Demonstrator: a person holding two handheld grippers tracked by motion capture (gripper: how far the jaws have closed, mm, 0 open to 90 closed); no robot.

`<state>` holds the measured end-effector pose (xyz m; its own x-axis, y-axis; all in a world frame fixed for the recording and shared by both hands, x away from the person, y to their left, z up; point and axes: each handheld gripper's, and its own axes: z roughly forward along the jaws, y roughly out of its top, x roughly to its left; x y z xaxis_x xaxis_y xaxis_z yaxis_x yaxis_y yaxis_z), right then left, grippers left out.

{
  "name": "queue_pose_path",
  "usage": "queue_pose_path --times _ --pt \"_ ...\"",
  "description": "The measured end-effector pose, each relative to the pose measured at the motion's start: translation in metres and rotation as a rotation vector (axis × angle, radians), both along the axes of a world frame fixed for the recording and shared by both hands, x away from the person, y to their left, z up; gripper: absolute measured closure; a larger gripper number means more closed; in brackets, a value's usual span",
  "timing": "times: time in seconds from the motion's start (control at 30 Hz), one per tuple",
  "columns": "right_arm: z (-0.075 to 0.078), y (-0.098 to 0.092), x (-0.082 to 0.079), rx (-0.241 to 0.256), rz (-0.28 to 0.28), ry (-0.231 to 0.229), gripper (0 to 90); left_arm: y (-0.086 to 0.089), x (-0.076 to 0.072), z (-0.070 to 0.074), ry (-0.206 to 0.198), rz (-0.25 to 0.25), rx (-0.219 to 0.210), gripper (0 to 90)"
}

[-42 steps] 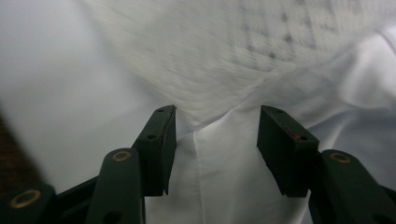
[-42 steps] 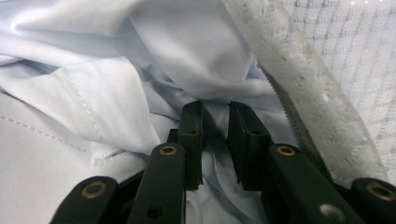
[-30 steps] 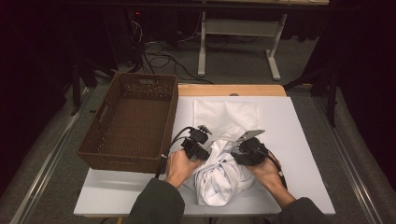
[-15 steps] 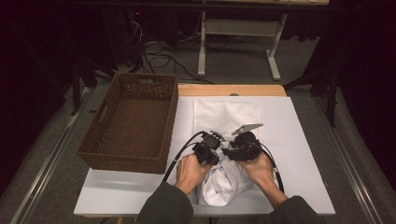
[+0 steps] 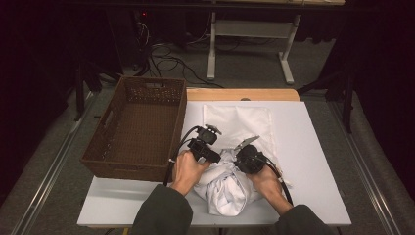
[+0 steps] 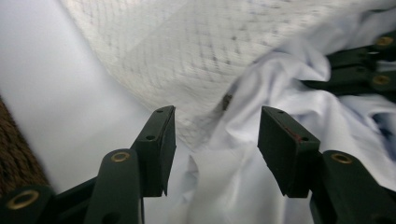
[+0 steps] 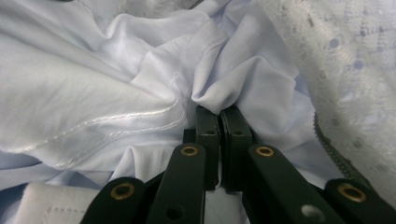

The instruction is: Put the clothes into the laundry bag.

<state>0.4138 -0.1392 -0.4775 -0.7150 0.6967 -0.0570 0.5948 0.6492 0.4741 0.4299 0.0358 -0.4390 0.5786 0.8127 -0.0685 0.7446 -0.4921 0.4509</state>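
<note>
While the right claw pinches a fold of the crumpled white cotton garment at the table's near edge, the left claw hangs spread beside it – prob. readying to stuff it into the flat white mesh bag just behind. Brown woven wicker basket sits left, clear of the work.

White garment, white mesh bag, brown basket.

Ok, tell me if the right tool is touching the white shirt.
Touching. In the right gripper view, the right tool has its jaws closed together, pinching a fold of the white shirt.
</note>
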Motion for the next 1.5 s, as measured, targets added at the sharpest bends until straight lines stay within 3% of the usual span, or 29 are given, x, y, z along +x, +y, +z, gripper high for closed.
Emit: queue_pose_path --times 0.17,0.27,0.43,0.5,0.63,0.87,0.97,1.13,1.2,1.37,1.5 --pt "0.001 -0.001 -0.001 -0.002 -0.007 0.011 88.8 -0.014 0.015 -0.017 0.039 -0.006 0.033 46.2" --pt "0.001 -0.003 -0.001 0.0 0.008 0.003 88.8 -0.02 0.021 -0.028 0.054 -0.008 0.032 51.8" --pt "0.001 -0.006 0.001 0.0 0.007 0.004 88.9 -0.018 0.025 -0.034 0.042 -0.035 0.026 83.2" --pt "0.001 -0.008 0.003 0.0 0.006 -0.002 89.0 -0.016 0.023 -0.031 0.032 -0.051 0.028 89.2" --pt "0.004 -0.014 0.006 -0.024 -0.02 -0.025 89.2 -0.006 0.013 -0.019 -0.002 -0.088 0.073 89.8" --pt "0.01 -0.029 0.025 -0.067 -0.11 -0.084 89.5 0.009 -0.002 -0.01 -0.014 -0.1 0.029 89.8" --pt "0.008 -0.028 0.029 -0.063 -0.13 -0.077 87.8 0.007 -0.003 -0.011 -0.014 -0.1 0.024 89.7" --pt "0.023 -0.029 0.014 0.015 -0.098 -0.08 67.9 0.003 -0.001 -0.015 -0.009 -0.1 0.011 89.7" --pt "0.03 -0.03 0.005 0.017 -0.073 -0.09 59.5 0.002 -0.001 -0.016 -0.005 -0.106 0.014 89.7" --pt "0.047 -0.032 -0.015 0.075 -0.021 -0.138 48.8 0.003 0.001 -0.017 0.007 -0.097 0.019 89.7" --pt "0.05 -0.022 -0.023 0.094 0.03 -0.123 44.5 0.002 0.0 -0.016 0.006 -0.089 0.01 89.7"
